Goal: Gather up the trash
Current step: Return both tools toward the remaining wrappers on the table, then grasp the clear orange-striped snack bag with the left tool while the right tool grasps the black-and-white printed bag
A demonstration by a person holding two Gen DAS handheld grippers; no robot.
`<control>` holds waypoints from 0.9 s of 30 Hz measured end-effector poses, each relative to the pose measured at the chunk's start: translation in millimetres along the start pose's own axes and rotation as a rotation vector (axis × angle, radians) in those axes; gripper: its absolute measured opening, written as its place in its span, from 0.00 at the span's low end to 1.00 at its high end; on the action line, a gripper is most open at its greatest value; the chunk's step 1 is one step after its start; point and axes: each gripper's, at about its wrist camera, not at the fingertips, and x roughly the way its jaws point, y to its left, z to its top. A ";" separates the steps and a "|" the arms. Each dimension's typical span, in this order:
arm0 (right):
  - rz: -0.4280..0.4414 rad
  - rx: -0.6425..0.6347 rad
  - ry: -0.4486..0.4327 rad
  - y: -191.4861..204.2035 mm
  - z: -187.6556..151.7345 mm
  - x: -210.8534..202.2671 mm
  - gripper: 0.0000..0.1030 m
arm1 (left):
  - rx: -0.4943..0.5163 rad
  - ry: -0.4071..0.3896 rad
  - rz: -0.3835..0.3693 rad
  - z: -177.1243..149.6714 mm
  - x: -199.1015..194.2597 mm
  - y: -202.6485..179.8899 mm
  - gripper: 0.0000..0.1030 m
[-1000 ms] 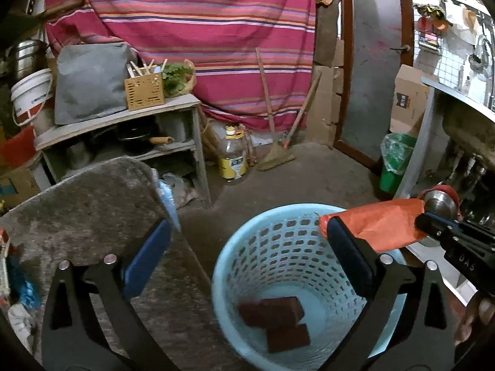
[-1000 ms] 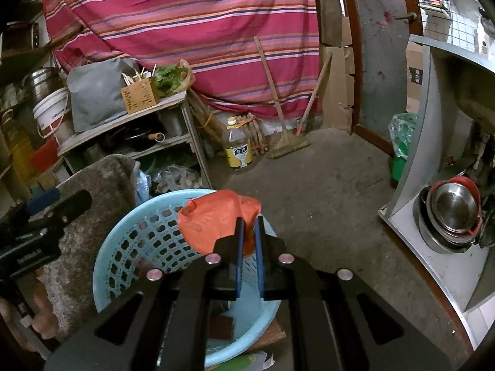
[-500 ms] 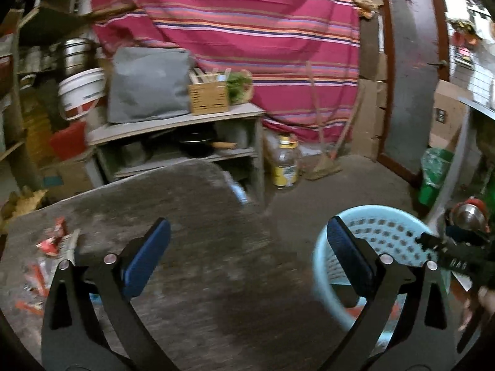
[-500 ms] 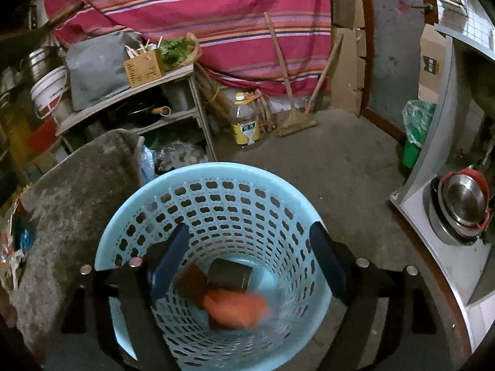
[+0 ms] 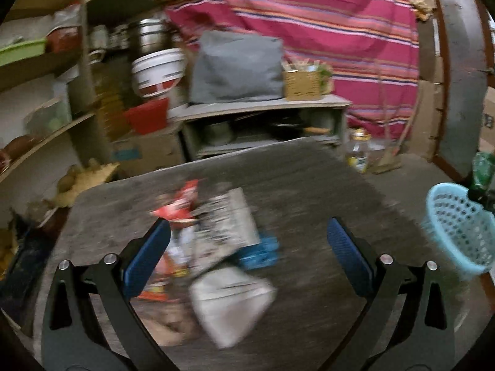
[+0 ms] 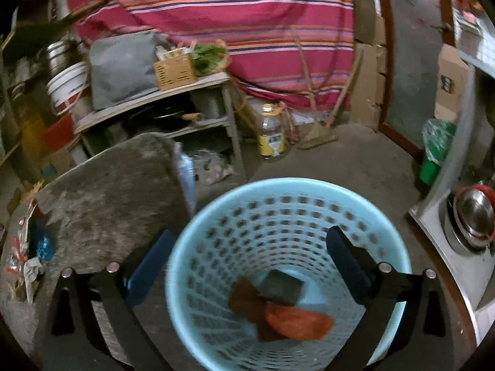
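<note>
My left gripper [image 5: 247, 232] is open above the grey table [image 5: 309, 191], with nothing between its blue pads. Below it lies blurred trash: a white crumpled bag [image 5: 232, 303], a printed grey packet [image 5: 229, 232], a red wrapper [image 5: 179, 207] and a blue wrapper [image 5: 260, 252]. The light blue basket [image 5: 458, 232] stands off to the right. My right gripper [image 6: 250, 235] hangs over that basket [image 6: 287, 185], its jaws opening and empty. An orange bag [image 6: 297, 324] lies in the bottom with a brown packet [image 6: 244, 300] and a dark box [image 6: 281, 287].
A shelf unit [image 6: 154, 92] with a grey bag [image 6: 123, 68] and a wicker box [image 6: 174, 72] stands behind the table. An oil bottle [image 6: 270, 133], a broom and a green bin [image 6: 433, 154] are on the floor. Metal bowls [image 6: 473, 216] sit at the right.
My right gripper opened and the orange bag fell into the basket. My left gripper swung left, away from the basket, to the trash on the table.
</note>
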 end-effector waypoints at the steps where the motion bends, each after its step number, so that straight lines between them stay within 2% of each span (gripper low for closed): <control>1: 0.004 -0.018 0.000 10.6 0.3 0.5 0.95 | -0.006 0.008 0.012 -2.5 2.3 12.1 0.95; 6: 0.024 -0.060 -0.013 49.3 0.8 2.0 0.96 | -0.080 0.054 0.107 -22.0 19.3 76.9 0.95; 15: 0.080 -0.127 -0.022 115.9 -4.0 14.7 0.96 | -0.143 0.142 0.185 -49.2 44.5 138.5 0.94; 18: 0.096 -0.161 -0.014 137.7 -6.4 19.7 0.96 | -0.183 0.182 0.162 -57.1 55.9 152.4 0.86; 23: 0.098 -0.228 0.030 172.1 -9.8 25.6 0.96 | -0.177 0.224 0.117 -61.4 69.8 150.6 0.85; 27: 0.129 -0.199 0.048 185.3 -10.5 28.7 0.96 | -0.164 0.259 0.077 -65.5 81.1 143.9 0.83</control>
